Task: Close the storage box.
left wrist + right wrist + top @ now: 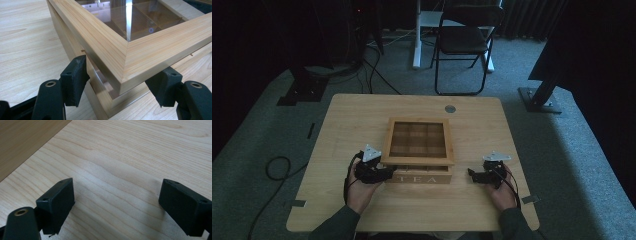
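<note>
Left tool straddles lid corner of one tea box, contact unclear.
Right tool spread over tabletop.

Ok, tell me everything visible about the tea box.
The tea box is light wood, square, with TEA on its near face. Its glass-paned lid sits slightly raised over wooden dividers. It stands mid-table. The left gripper straddles the lid's near-left corner; whether its fingers touch is unclear.
</note>
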Demonstrator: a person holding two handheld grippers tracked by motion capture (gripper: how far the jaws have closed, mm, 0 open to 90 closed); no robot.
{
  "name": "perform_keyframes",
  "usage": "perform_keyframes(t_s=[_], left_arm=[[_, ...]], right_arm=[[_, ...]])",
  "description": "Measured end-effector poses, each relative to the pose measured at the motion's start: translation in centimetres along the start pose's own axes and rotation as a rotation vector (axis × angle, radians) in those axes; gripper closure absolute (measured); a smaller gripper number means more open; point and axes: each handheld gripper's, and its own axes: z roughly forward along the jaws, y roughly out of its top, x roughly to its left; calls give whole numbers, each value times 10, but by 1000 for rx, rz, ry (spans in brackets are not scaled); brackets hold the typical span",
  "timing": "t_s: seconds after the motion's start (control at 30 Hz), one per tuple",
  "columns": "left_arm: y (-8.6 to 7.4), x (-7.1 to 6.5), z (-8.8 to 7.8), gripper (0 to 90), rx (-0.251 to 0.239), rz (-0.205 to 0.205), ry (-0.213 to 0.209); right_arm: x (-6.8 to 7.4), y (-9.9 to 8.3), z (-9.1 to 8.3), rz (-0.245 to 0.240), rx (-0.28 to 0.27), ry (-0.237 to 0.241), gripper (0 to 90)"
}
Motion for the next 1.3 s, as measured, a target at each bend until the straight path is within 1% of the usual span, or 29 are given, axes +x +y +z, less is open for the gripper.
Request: perform_keyframes(t_s=[0.6, 1.2, 1.3], left_arm=[[-7, -3, -2, 359, 14, 12, -1], [-12, -6, -4, 391, 22, 21, -5], [-13, -7, -5, 400, 23, 25, -12]], right_arm=[[0, 0, 0, -1, 0, 0, 128], [0, 0, 0, -4, 1, 3, 128], [0, 0, 0, -4, 1, 3, 128]])
